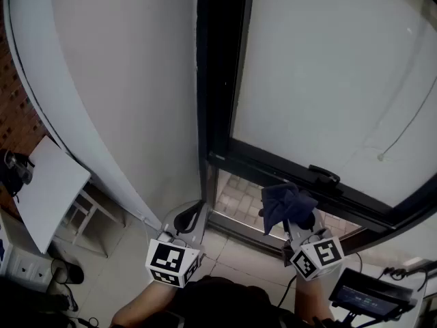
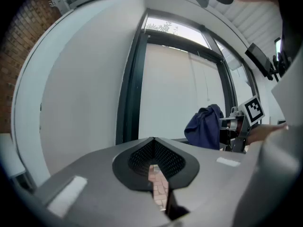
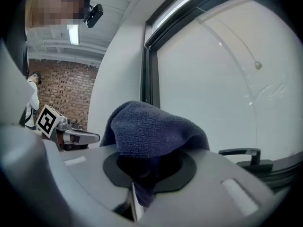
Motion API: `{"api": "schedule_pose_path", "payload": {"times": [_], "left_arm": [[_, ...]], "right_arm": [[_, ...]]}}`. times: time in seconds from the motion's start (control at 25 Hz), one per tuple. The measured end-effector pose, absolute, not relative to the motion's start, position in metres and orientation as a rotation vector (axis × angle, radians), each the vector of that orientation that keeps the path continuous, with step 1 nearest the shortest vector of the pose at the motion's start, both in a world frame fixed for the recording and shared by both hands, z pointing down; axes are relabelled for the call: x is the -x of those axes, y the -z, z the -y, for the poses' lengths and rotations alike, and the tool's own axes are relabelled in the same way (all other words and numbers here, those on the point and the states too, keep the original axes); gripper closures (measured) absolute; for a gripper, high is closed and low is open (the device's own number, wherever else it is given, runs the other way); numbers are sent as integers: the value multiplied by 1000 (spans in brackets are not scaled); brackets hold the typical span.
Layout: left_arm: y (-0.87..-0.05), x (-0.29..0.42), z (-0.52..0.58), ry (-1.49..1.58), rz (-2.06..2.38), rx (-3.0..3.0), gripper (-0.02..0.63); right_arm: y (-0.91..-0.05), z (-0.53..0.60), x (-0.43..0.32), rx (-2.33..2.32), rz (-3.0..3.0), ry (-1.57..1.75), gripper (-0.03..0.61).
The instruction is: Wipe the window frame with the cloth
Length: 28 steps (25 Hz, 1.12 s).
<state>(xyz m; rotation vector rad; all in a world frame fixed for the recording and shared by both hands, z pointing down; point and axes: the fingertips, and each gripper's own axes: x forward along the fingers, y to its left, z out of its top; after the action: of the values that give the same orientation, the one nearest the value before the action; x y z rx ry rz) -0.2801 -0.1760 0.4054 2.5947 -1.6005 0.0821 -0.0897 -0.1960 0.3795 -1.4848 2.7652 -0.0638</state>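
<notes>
My right gripper point(image 1: 295, 219) is shut on a dark blue cloth point(image 1: 284, 203), which bunches over the jaws and hangs just below the black window frame's point(image 1: 287, 172) bottom rail. In the right gripper view the cloth point(image 3: 151, 131) fills the middle and hides the jaw tips. My left gripper point(image 1: 190, 219) is shut with nothing in it, low beside the frame's vertical post point(image 1: 217, 67). From the left gripper view the cloth point(image 2: 204, 126) and the right gripper point(image 2: 235, 126) show at the right.
A black window handle point(image 1: 323, 175) sits on the bottom rail right above the cloth. A white curved wall point(image 1: 116, 94) runs at the left. A white folded table point(image 1: 49, 190) and shoes point(image 1: 68, 272) stand on the tiled floor at far left.
</notes>
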Motion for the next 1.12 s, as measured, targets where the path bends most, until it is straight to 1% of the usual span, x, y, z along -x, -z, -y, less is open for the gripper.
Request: {"api": "schedule_pose_path", "payload": {"times": [0.44,0.72,1.12], "left_arm": [[-414,286,192,-106,1520,-2626,620],[-437,290,223,-157,1583,-2569,620],[-470,285,256,-249,1608,-2500,620]], "right_arm": [[-386,241,167,1364,-2844,81,528],[-415,283,210,1199,-2980,136,528],[-464,337,253,1091,-3113,190,528]]}}
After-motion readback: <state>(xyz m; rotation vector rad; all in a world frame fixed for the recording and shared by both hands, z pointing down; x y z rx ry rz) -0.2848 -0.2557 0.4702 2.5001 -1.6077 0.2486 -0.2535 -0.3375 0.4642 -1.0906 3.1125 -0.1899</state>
